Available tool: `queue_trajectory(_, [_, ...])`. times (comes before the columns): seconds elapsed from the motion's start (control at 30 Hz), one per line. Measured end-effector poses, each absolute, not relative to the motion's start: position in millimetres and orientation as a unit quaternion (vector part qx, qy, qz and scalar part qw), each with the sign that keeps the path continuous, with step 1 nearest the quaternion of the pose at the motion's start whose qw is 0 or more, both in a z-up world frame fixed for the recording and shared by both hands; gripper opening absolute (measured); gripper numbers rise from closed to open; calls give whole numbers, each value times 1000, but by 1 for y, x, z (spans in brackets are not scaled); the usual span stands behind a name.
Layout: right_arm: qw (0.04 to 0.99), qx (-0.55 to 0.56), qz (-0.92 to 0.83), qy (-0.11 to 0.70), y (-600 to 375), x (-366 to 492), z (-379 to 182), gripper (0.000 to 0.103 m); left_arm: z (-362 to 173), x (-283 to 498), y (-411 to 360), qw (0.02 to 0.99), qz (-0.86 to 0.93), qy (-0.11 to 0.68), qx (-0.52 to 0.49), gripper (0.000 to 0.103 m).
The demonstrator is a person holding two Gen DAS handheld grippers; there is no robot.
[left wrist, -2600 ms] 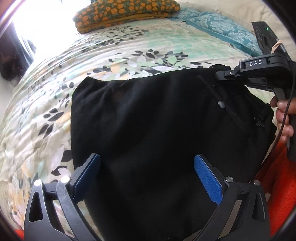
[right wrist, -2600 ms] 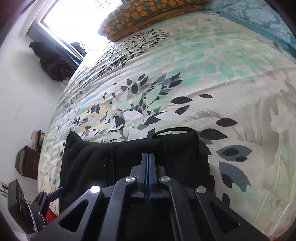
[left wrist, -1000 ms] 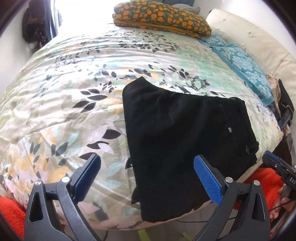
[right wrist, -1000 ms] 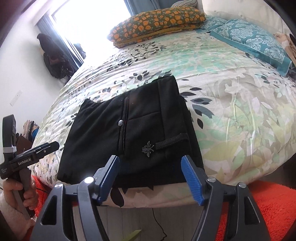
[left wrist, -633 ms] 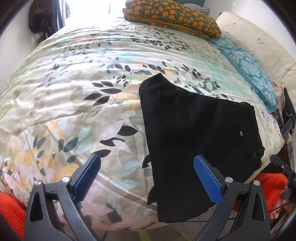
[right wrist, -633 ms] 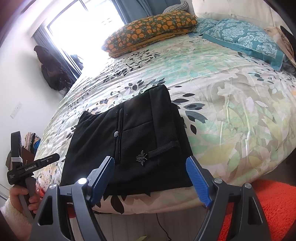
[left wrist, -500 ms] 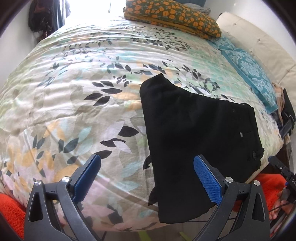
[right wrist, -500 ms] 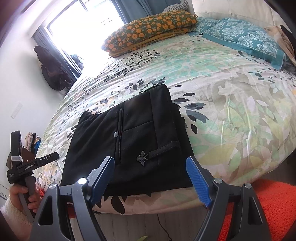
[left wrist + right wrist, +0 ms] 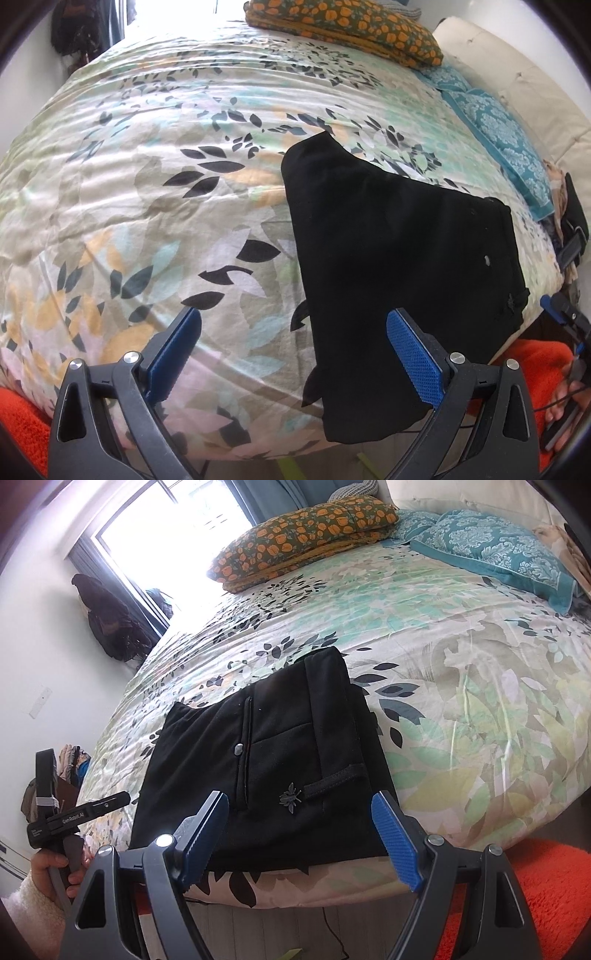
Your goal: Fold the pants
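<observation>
The left gripper (image 9: pixel 293 354) and right gripper (image 9: pixel 299 838) both gape, holding nothing. At twelve o'clock ahead, the black pants (image 9: pixel 273 771) lie folded on the bed (image 9: pixel 461 686), near its edge: soft, limp, light; pinch the corners.

A home bedroom, plainly: wide bed (image 9: pixel 461 672) under a leaf-print cover, orange-flowered pillow (image 9: pixel 303 535) and teal pillow (image 9: pixel 491 546) at its head by a pale padded headboard (image 9: pixel 517 92), bright window (image 9: pixel 166 542) with dark curtains, clothes hung on the wall (image 9: pixel 110 624), orange shaggy rug (image 9: pixel 546 897) below.
</observation>
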State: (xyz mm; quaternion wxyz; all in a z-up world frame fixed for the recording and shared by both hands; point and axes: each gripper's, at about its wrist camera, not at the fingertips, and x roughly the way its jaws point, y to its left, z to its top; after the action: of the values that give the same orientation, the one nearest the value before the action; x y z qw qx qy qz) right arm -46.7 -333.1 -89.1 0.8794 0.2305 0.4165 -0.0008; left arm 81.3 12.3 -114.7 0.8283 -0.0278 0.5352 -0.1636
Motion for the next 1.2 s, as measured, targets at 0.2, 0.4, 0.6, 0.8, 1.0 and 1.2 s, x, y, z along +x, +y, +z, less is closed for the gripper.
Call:
queue_trajectory(0.2, [853,282,22,438,-409,-6,-67,101,-125,119,17,784,-212,577,-86,101])
queue_trajectory(0.4, [782,276,105,548,-403,41,-124,101,-155,122,-12,749,-243,611,-81,101])
queue_trajectory(0.6, [722,332,164,584,-393,53,-176,70,-159,117,-41,739,-277,612,-48,89])
queue_trajectory(0.8, [747,289,182,570,-382,49,-157,32,-128,108,-41,777,-266,570,-32,21])
queue_trajectory(1.0, [774,277,202,532,-361,38,-110,28,-78,96,-29,801,-266,534,-54,19])
queue_trajectory(1.2, [793,278,241,485,-333,37,-51,27,-25,100,11,820,-259,505,-72,19])
